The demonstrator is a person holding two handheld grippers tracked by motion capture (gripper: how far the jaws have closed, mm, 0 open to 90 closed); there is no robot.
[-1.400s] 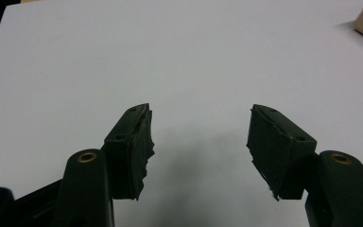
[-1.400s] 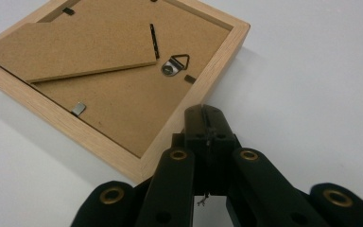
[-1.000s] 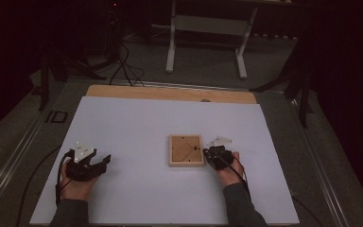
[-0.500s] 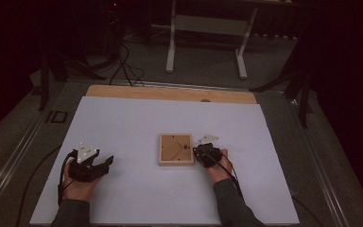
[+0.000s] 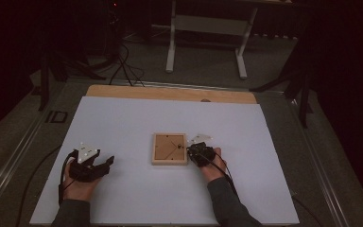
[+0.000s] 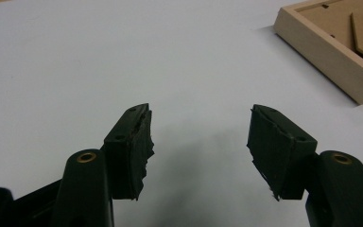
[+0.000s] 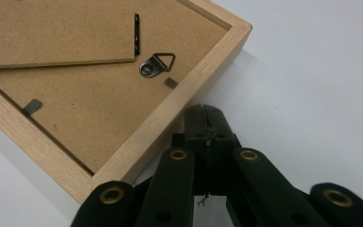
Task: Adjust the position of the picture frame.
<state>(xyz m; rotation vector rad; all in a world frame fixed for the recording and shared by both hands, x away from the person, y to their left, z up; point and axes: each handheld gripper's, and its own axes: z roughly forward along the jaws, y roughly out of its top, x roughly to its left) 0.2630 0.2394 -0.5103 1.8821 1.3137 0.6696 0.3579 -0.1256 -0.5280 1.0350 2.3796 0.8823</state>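
No readable text, label, brand, number or sign appears on anything here.

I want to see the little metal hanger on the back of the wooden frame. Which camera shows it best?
The right gripper view: the triangular hanger sits close and sharp on the brown backing of the picture frame. The high view shows the whole frame, but the hanger is too small to make out. The left gripper view catches only a frame corner.

Room's super dim around the lit white counter (image 5: 123,123); close-up views are bright and sharp, with soft shadows and no glare.
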